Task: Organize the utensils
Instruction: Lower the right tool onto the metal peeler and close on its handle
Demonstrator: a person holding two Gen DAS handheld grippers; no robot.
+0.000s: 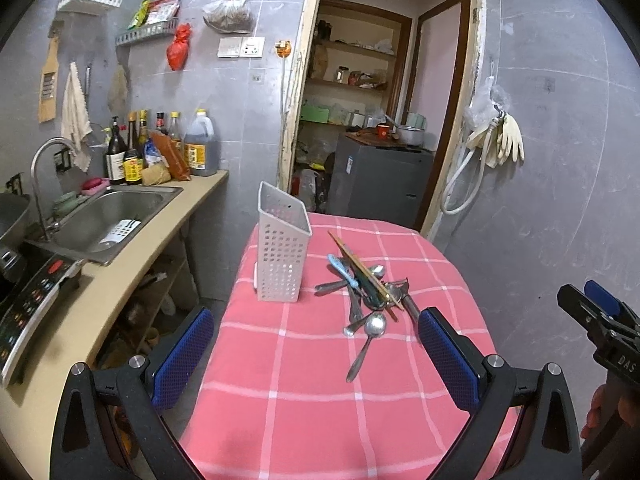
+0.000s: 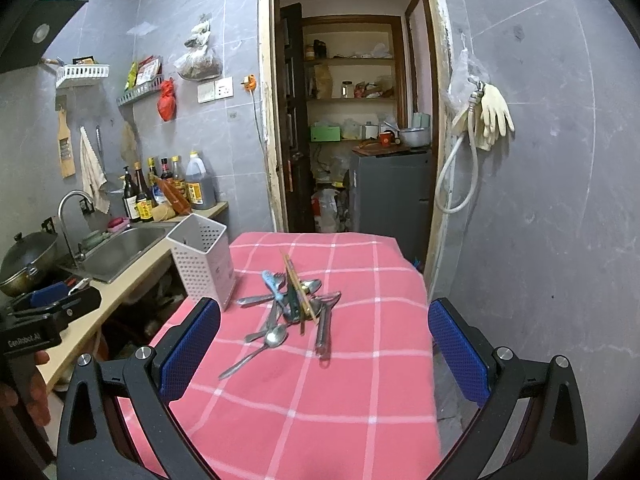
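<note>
A pile of utensils (image 1: 366, 294) lies on the pink checked tablecloth (image 1: 320, 392): metal spoons, forks, wooden chopsticks and a blue-handled piece. It also shows in the right wrist view (image 2: 294, 304). A white perforated utensil holder (image 1: 282, 254) stands upright left of the pile, seen too in the right wrist view (image 2: 204, 264). My left gripper (image 1: 316, 354) is open and empty, held above the table's near part. My right gripper (image 2: 324, 352) is open and empty, short of the pile; it shows at the right edge of the left wrist view (image 1: 600, 316).
A counter with a steel sink (image 1: 108, 216), tap, bottles (image 1: 160, 148) and an induction cooker (image 1: 28, 312) runs along the left. A wok (image 2: 24, 260) sits by the sink. A doorway (image 1: 380, 100) to a pantry is behind the table. Gloves (image 1: 506, 140) and a hose hang on the right wall.
</note>
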